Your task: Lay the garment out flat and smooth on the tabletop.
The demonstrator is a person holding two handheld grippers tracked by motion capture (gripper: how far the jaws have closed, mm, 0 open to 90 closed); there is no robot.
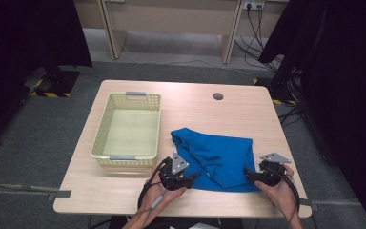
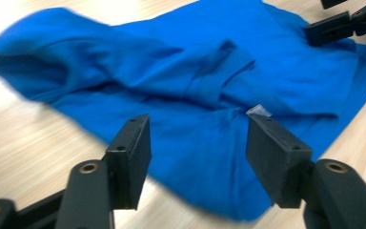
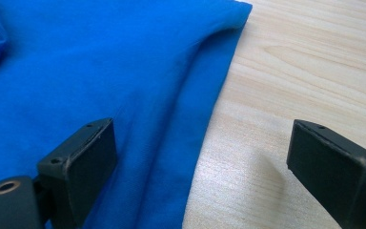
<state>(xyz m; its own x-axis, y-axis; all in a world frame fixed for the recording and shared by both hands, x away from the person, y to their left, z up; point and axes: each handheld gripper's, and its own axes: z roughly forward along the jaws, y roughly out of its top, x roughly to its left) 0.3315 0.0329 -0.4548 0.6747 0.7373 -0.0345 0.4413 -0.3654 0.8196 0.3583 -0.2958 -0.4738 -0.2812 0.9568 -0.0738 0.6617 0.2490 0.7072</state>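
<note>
A blue shirt (image 1: 214,160) lies crumpled on the near right part of the wooden table (image 1: 105,191). My left gripper (image 1: 190,179) is at its near left corner, open. In the left gripper view its jaws (image 2: 198,126) stand apart just above the shirt (image 2: 195,81), with a small white label (image 2: 259,110) near the right jaw. My right gripper (image 1: 249,175) is at the shirt's near right edge. It is open wide (image 3: 202,129), one jaw over the blue cloth (image 3: 100,71) and the other over bare wood. The right gripper's jaws (image 2: 343,21) also show far off in the left gripper view.
A pale yellow plastic basket (image 1: 102,126) with nothing in it stands on the table's left half, close to the shirt's far left corner. A round grommet (image 1: 218,96) sits near the far edge. Desks and cables lie beyond the table.
</note>
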